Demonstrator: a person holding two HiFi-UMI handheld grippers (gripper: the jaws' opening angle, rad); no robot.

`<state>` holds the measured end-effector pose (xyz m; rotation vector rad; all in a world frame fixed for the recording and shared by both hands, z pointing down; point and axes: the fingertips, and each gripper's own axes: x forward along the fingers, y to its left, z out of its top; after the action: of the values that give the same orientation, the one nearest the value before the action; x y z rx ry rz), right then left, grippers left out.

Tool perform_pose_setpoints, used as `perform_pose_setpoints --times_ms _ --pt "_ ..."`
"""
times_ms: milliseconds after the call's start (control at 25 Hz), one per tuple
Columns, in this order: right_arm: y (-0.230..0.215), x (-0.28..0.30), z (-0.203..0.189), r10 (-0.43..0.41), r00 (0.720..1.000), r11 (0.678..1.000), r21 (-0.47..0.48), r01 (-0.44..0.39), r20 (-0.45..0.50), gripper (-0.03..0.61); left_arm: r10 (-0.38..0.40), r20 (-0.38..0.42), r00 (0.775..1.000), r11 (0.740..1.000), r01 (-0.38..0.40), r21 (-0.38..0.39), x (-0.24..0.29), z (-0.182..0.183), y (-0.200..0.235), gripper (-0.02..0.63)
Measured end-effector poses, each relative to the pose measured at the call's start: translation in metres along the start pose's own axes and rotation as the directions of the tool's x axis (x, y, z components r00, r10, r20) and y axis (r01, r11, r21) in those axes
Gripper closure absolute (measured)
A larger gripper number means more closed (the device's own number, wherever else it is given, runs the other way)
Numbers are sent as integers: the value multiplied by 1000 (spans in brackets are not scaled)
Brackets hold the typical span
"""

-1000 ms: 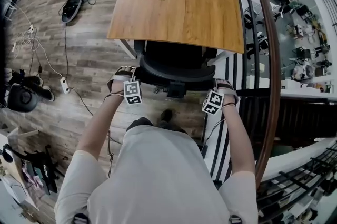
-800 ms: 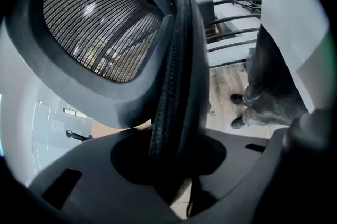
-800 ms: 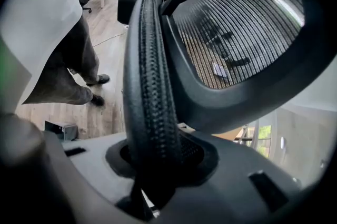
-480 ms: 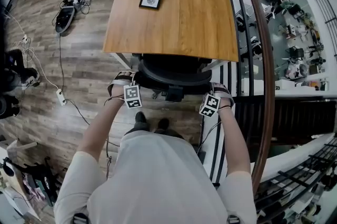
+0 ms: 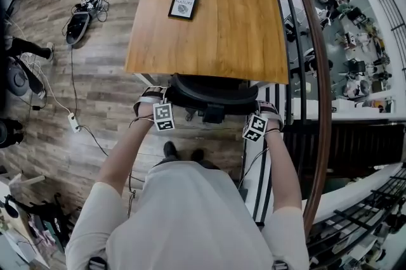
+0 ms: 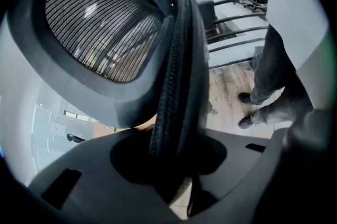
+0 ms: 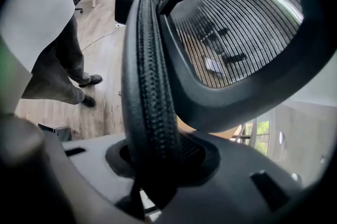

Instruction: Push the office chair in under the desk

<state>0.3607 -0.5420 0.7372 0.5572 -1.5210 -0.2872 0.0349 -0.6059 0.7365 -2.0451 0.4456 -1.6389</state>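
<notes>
The black office chair (image 5: pixel 212 92) stands at the near edge of the wooden desk (image 5: pixel 209 21), its seat hidden beneath the top and only the backrest showing. My left gripper (image 5: pixel 154 102) is shut on the backrest's left edge, and my right gripper (image 5: pixel 264 113) is shut on its right edge. In the left gripper view the padded backrest rim (image 6: pixel 176 86) runs down between the jaws, with the mesh (image 6: pixel 100 23) beside it. The right gripper view shows the same rim (image 7: pixel 150 91) clamped between its jaws, mesh (image 7: pixel 237 23) to the right.
A framed card (image 5: pixel 184 2) lies on the desk's far part. A curved railing (image 5: pixel 319 85) with a drop behind it runs close along the right. Cables and a bag (image 5: pixel 79 16) and a power strip (image 5: pixel 75 123) lie on the floor at left. My shoes (image 5: pixel 181 151) are behind the chair.
The chair has rolled further in under the desk, so less of the backrest shows. Both grippers went forward with it, and my feet stepped closer.
</notes>
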Motion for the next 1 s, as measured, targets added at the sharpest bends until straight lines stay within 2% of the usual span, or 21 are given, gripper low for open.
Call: perform_pose_setpoints --times_ms 240,520,720,840,1000 --pt "-19 9 8 -15 1000 1000 11 15 -4 462 12 2 1000 1000 -12 -2 11 -8 21 485" --pt "-20 11 6 -14 1000 1000 11 14 -6 462 13 4 1000 1000 -13 -4 12 -7 23 483" --pt "-16 13 6 19 1000 1000 1 -19 -14 462 -40 -4 999 999 40 13 14 -8 18 480" --pt "-13 15 5 46 999 999 -7 -47 -29 462 -79 -8 997 997 79 21 15 -9 14 449" --pt "-17 10 2 55 997 998 4 -55 -58 436 -68 -45 997 998 68 -3 12 -19 20 412"
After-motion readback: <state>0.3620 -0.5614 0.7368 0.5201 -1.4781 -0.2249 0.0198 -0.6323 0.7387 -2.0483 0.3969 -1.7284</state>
